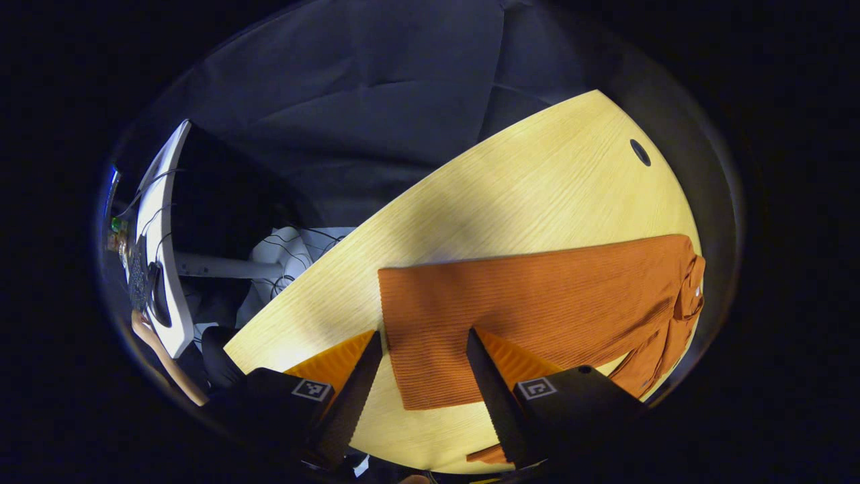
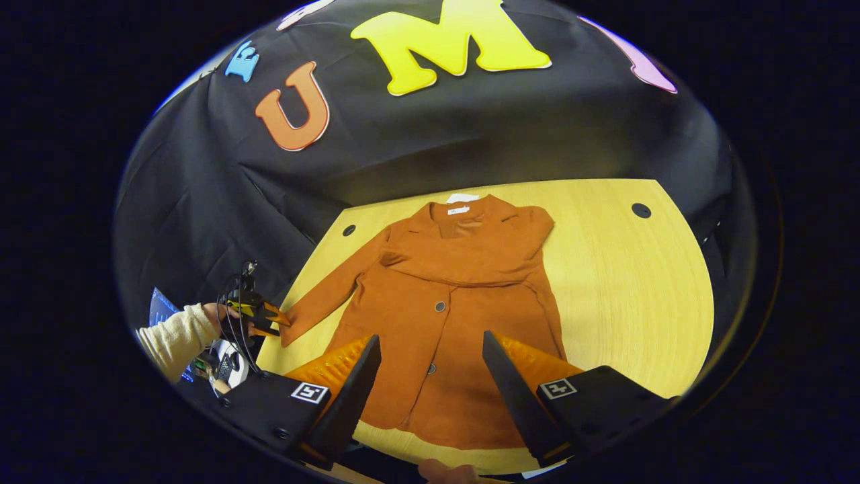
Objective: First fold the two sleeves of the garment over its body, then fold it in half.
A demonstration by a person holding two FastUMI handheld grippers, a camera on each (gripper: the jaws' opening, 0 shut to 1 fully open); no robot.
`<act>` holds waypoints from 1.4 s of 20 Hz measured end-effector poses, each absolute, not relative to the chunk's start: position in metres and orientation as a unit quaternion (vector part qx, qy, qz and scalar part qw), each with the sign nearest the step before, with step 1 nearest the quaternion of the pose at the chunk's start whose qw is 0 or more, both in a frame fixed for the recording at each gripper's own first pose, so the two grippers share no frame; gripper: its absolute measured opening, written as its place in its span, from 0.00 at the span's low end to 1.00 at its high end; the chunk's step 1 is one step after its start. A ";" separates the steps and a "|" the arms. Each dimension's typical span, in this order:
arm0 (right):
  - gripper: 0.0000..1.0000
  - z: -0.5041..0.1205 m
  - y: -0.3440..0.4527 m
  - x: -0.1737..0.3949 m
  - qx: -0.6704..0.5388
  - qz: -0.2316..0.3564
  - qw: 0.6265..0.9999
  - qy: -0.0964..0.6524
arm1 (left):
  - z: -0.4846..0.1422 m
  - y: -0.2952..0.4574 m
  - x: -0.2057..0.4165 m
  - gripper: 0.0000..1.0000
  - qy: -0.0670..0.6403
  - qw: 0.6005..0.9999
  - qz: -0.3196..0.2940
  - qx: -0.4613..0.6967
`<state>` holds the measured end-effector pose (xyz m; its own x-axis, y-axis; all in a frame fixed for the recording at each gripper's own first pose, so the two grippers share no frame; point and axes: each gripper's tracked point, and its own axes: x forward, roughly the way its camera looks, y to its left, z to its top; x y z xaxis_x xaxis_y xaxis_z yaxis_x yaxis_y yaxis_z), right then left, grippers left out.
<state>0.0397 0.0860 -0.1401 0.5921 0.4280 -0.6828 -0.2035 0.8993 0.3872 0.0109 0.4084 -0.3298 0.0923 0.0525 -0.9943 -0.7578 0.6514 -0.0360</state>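
Left hand-held gripper (image 1: 423, 373) hangs with its fingers apart over the hem end of a rust-orange ribbed button-front garment (image 1: 537, 302) — nothing between them. That garment lies flat on the pale yellow wooden table (image 1: 510, 195), collar toward the far wall. From the right gripper view the right hand-held gripper (image 2: 430, 376) also stands open above the near hem; one sleeve is already folded across the chest (image 2: 470, 259), the other sleeve (image 2: 329, 292) stretches out to the left. At its cuff sits the left hand-held gripper (image 2: 259, 316), held by a hand in a cream sleeve (image 2: 178, 339) — whether it pinches the cuff, I cannot tell.
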 end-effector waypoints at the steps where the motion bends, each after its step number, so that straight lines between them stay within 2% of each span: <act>1: 0.98 -0.141 0.083 0.036 0.135 0.178 0.882 0.415 | -0.329 0.409 0.011 0.84 0.607 0.675 0.299 -0.296; 3: 0.98 -0.143 0.079 0.027 0.128 0.177 0.882 0.417 | -0.327 0.409 0.013 0.75 0.608 0.666 0.302 -0.310; 6: 0.98 -0.148 0.080 0.017 0.129 0.182 0.877 0.426 | -0.331 0.411 0.007 0.25 0.601 0.651 0.305 -0.348; 7: 0.98 -0.148 0.080 0.016 0.127 0.183 0.877 0.425 | -0.330 0.411 0.009 0.17 0.599 0.648 0.302 -0.360; 8: 0.98 -0.148 0.081 0.015 0.126 0.184 0.877 0.425 | -0.330 0.410 0.007 0.13 0.599 0.646 0.297 -0.367; 12: 0.98 -0.150 0.089 0.011 0.122 0.192 0.874 0.430 | -0.327 0.405 0.004 0.04 0.610 0.640 0.285 -0.370; 16: 0.98 -0.148 0.096 0.007 0.116 0.203 0.872 0.430 | -0.310 0.407 0.011 0.03 0.609 0.653 0.279 -0.353; 22: 0.98 -0.142 0.099 0.011 0.123 0.210 0.872 0.424 | -0.255 0.399 0.055 0.03 0.592 0.711 0.236 -0.298; 28: 0.98 -0.135 0.094 0.018 0.139 0.209 0.876 0.412 | -0.196 0.326 0.130 0.03 0.577 0.779 0.147 -0.196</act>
<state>0.0177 0.0941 -0.1347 0.5724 0.4814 -0.6637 -0.2518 0.8736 0.4164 0.1298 0.3260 -0.1958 0.2901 0.0027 -0.9570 -0.4556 0.8798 -0.1356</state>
